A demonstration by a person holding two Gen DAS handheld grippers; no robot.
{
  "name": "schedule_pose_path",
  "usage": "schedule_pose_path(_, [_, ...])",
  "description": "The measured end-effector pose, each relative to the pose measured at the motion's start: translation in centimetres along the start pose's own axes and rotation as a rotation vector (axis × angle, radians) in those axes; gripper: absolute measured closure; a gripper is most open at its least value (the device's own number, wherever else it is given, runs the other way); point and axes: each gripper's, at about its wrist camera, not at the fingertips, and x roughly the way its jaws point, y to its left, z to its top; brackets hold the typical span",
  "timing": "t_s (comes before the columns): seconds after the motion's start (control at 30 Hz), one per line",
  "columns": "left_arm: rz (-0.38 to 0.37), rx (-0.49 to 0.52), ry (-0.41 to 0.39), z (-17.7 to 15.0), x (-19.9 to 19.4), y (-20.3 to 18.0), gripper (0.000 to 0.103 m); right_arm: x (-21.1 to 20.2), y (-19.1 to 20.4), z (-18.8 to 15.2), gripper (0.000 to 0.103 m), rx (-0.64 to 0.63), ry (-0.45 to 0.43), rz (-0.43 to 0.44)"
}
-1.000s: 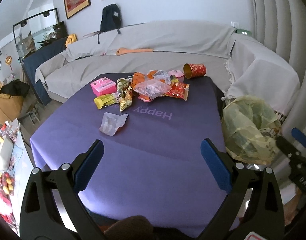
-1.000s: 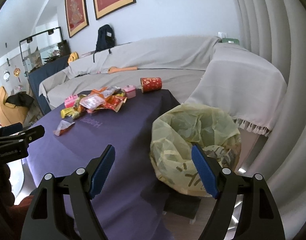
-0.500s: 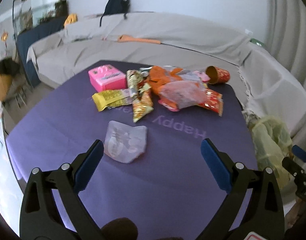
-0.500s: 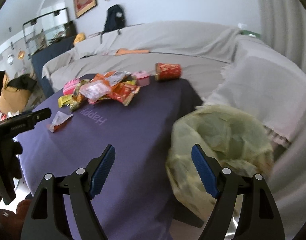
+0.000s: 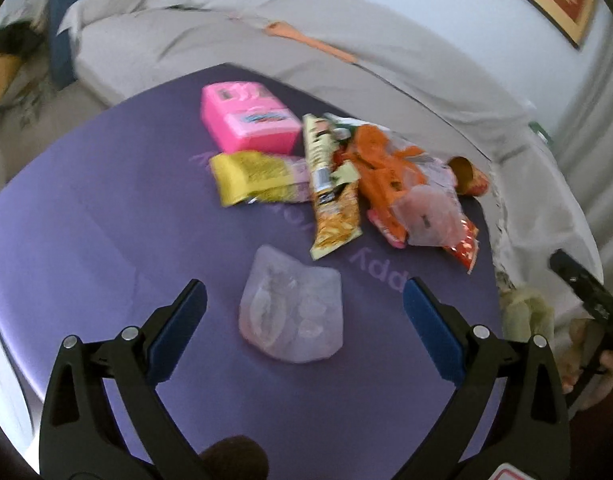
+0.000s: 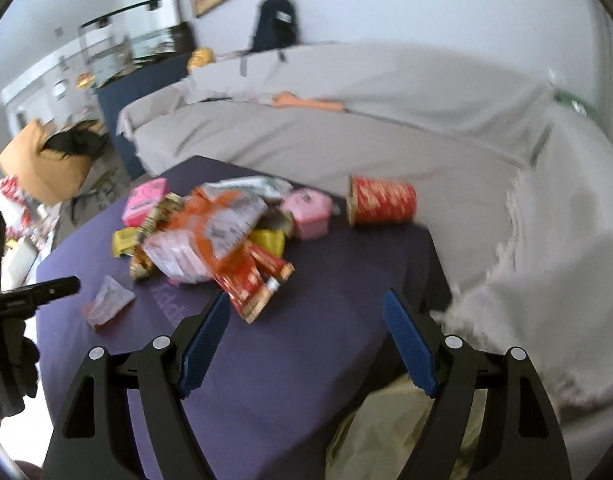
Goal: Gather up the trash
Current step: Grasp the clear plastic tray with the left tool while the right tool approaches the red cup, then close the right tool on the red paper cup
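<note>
- Two grippers, left gripper point(image 5: 304, 316) and right gripper point(image 6: 306, 344), fingers spread, empty.
- Clear wrapper point(image 5: 292, 312) between left fingers, apart from snack pile point(image 5: 346, 176).
- Risk: thin film slipping, skidding on purple cloth point(image 5: 86, 240).

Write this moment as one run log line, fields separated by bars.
left gripper open, above clear wrapper | right gripper open, empty | trash pile untouched

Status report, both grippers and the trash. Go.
Left gripper open, empty, lined up over the clear wrapper. Right gripper open, empty, near the red packet. Trash bag below it. Nothing blocking.
</note>
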Motion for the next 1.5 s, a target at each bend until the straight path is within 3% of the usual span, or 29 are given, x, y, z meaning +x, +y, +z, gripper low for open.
schedule_pose_path(0.17, [-0.006, 0.036, -0.014, -1.3, 0.9, -0.4, 0.009, 0.1, 1.7, -3.1, 0.028, 0.011, -0.003, -0.050])
schedule_pose_path(0.23, [0.051, 0.079, -0.021, -1.8, 1.8, -1.1, 0.010, -0.2, 2.2, -4.3, 0.028, 0.032, -0.004, -0.044])
schedule_pose_path(0.33, [0.103, 0.106, -0.030, -2.2, 3.2, -1.3, 0.023, -0.3, 2.1, -5.5, 0.028, 0.058, 0.002, 0.001])
schedule_pose_path(0.37, [0.100, 0.095, -0.008, -2.1, 3.7, -1.2, 0.031, -0.3, 2.0, -5.7, 0.028, 0.052, 0.000, -0.003])
schedule_pose_path(0.57, [0.134, 0.097, 0.029, -1.9, 4.2, -1.3, 0.033, -0.2, 1.7, -6.4, 0.028, 0.029, -0.001, -0.005])
schedule_pose_path(0.63, [0.169, 0.133, 0.033, -2.1, 4.4, -1.9, 0.041, 0.1, 1.9, -6.5, 0.028, 0.010, -0.010, -0.024])
schedule_pose_path(0.77, [0.160, 0.149, 0.014, -2.8, 3.9, -2.3, 0.088, 1.1, 2.4, -6.5, 0.028, -0.014, 0.014, -0.030])
schedule_pose_path(0.8, [0.130, 0.132, 0.014, -2.8, 3.7, -2.1, 0.092, 1.3, 2.5, -6.4, 0.028, -0.015, 0.027, -0.023])
schedule_pose_path(0.87, [0.063, 0.093, 0.000, -2.7, 2.9, -1.4, 0.096, 1.5, 2.7, -6.0, 0.028, -0.026, 0.037, -0.011])
schedule_pose_path(1.03, [-0.022, 0.050, -0.043, -2.7, 0.9, -0.2, 0.100, 2.6, 3.6, -3.1, 0.028, -0.055, 0.042, 0.022])
schedule_pose_path(1.27, [-0.073, 0.048, -0.027, -3.1, 0.6, -0.6, 0.100, 4.7, 5.0, 0.4, 0.028, -0.092, 0.050, 0.094])
schedule_pose_path(1.43, [-0.092, 0.064, -0.042, -1.9, -0.3, -0.7, 0.100, 6.4, 1.4, 4.6, 0.028, -0.038, 0.006, -0.029])
schedule_pose_path(1.5, [-0.104, 0.067, -0.052, -1.4, -0.4, -0.9, 0.100, 7.5, -0.6, 7.1, 0.028, -0.058, -0.019, -0.127])
